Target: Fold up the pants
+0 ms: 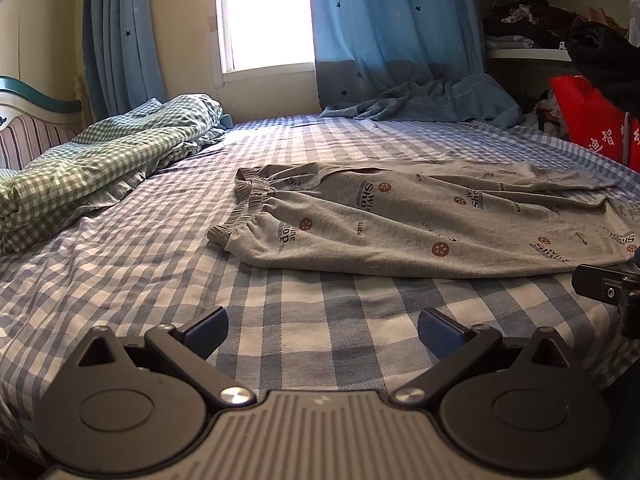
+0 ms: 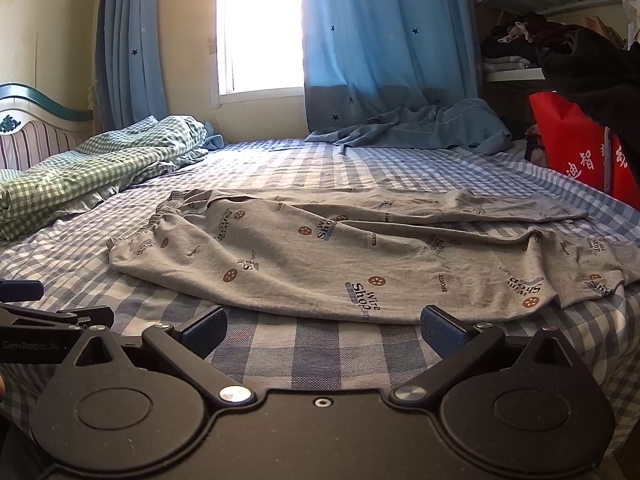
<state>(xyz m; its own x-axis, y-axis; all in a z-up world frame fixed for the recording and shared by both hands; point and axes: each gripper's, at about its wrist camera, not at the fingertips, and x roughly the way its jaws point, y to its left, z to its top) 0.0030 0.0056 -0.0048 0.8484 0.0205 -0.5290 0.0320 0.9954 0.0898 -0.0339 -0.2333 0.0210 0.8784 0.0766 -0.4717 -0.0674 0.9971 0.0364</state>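
Over the checked bed (image 1: 120, 280), both tongs (image 1: 322, 330) (image 2: 322, 330) level, spread wide, short of the pants (image 2: 320, 248).

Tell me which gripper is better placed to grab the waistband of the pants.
Left, probably. The waistband lies nearly ahead of the open left gripper, but far off to the left of the open right gripper.

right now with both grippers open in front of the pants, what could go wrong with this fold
1. The pants lie wrinkled, legs overlapping unevenly; folding now could lock in creases.
2. The leg ends sit near the bed edge; a pull that way might drag them off.
3. The left gripper and right gripper are close together near the same hem; they might collide, or pinch the checked sheet with the fabric.
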